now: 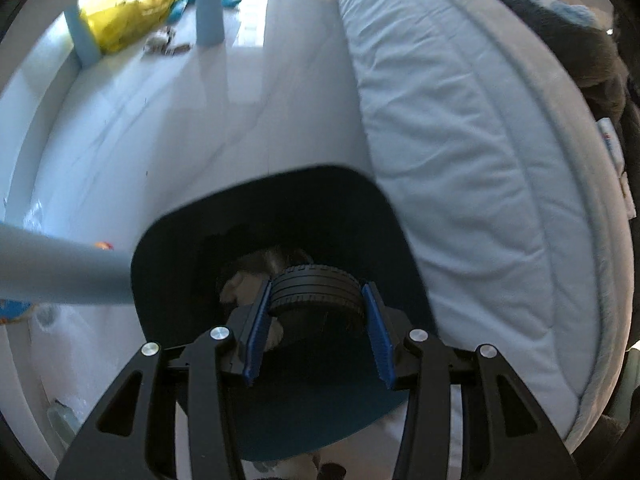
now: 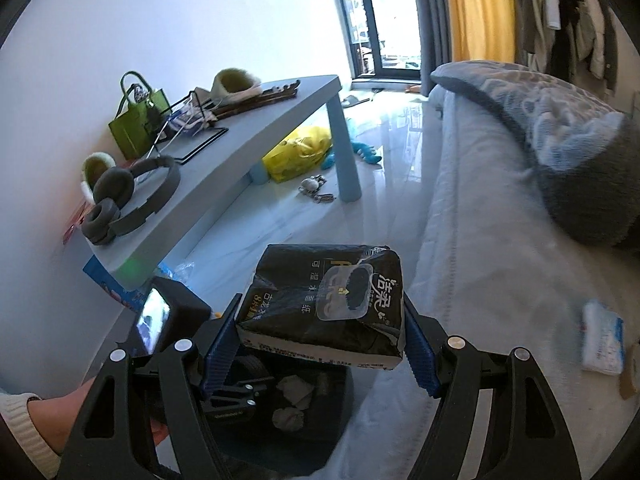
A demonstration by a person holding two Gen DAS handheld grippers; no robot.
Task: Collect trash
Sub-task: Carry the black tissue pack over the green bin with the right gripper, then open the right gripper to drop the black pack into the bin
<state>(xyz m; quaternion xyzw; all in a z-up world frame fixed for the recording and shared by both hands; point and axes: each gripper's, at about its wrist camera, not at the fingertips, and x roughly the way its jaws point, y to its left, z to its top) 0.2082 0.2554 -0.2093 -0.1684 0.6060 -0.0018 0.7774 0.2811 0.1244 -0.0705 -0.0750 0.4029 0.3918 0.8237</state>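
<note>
Where crumpled paper [image 2: 289, 416] lies: bin [image 2: 332, 432]

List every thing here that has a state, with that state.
Left gripper: shut on toy tyre, over bin.
Right gripper: shut on black tissue pack, above bin.
Bin: open, crumpled paper inside.
Headphones: lying on table.
Green bag: upright.

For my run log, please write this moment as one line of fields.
left gripper: shut on black toy tyre, above dark bin | right gripper: shut on black tissue pack | tyre: not yet dropped
</note>
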